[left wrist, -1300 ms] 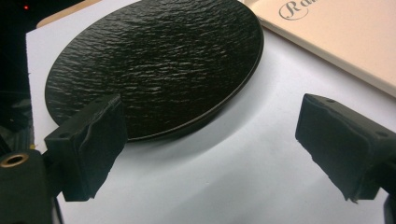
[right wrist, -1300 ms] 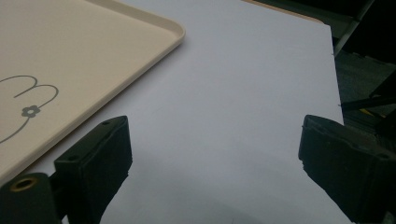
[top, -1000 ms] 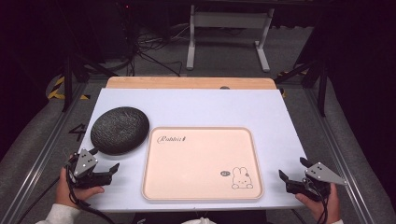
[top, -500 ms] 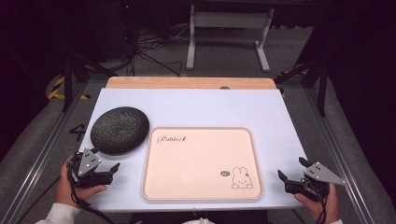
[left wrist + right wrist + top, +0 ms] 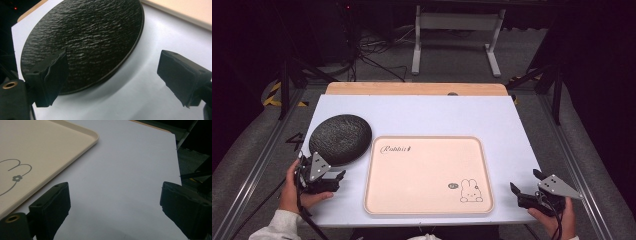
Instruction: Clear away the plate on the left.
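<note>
Plate and left gripper sit close together at the table's left side; the round black plate (image 5: 340, 139), its surface rough and rippled, lies flat on the white table (image 5: 437, 112), toward the left edge and just left of the tray's far left corner. The left gripper (image 5: 323, 176) rests just on the near side of that plate, held in the person's left hand (image 5: 296, 190), its grey three-cornered plate on top; its jaws stand wide apart and hold nothing. In the left gripper view the plate (image 5: 82, 40) lies ahead of the gripper (image 5: 112, 72); the jaw at the left of that view stands over the plate's near rim, whether touching it I cannot tell; the other jaw hangs over bare white table to the side of the plate, apart from it; the plate's near edge curves through the gap between them.

A cream tray (image 5: 428, 172) with a rabbit drawing and the word "Rabbit" on it lies in the middle of the table, just beside the plate, with nothing on it. The right gripper (image 5: 527, 192) sits at the near right corner of the table in the person's right hand (image 5: 557, 217), well apart from the plate, with the tray between; its jaws also stand wide and hold nothing. In the right gripper view the tray's corner (image 5: 50, 150) lies ahead to the left, and white table shows between the jaws.
</note>
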`<state>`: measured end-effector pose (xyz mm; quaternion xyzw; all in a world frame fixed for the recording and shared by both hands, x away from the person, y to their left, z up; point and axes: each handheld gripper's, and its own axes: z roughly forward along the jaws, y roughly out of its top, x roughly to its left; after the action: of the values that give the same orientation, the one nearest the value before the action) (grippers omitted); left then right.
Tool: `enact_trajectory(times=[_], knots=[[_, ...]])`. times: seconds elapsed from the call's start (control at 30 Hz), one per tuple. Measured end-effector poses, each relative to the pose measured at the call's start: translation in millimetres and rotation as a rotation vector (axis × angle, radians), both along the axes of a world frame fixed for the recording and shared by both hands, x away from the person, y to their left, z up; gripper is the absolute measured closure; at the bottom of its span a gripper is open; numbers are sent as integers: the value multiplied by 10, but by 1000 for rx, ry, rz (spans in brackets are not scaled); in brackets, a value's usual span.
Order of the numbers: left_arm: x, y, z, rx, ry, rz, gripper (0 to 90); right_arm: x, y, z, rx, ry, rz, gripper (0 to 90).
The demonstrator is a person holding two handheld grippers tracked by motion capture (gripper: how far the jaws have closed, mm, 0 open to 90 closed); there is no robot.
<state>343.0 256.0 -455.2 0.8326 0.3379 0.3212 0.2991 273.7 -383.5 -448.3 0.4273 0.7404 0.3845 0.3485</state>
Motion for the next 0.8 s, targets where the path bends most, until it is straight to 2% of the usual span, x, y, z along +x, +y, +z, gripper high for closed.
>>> enact_trajectory(times=[0.1, 0.17, 0.27, 0.33, 0.4, 0.5, 0.63, 0.73, 0.8], knots=[[66, -46, -24, 36, 7, -1, 127, 0, 3, -2, -2, 2, 1, 102], [101, -82, -41, 76, 7, 3, 131, -1, 2, -2, -1, 2, 1, 102], [140, -128, -50, 121, -20, 18, 149, 1, -1, -3, 1, 3, 0, 102], [167, -172, -55, 167, -42, 21, 154, 0, 1, -3, 0, 3, 1, 102], [189, -228, -66, 231, -68, 29, 165, -1, 3, -4, -1, 4, 1, 102], [214, -293, -79, 301, -89, 43, 173, 0, 1, -5, -1, 4, 2, 102], [225, -388, -100, 407, -120, 30, 205, -2, 1, -4, 0, 4, 3, 102], [207, -472, -109, 515, -132, -8, 297, -1, 8, -7, -5, 6, 10, 102], [208, -512, -122, 557, -135, -26, 364, 1, 15, -11, -8, 10, 17, 102]])
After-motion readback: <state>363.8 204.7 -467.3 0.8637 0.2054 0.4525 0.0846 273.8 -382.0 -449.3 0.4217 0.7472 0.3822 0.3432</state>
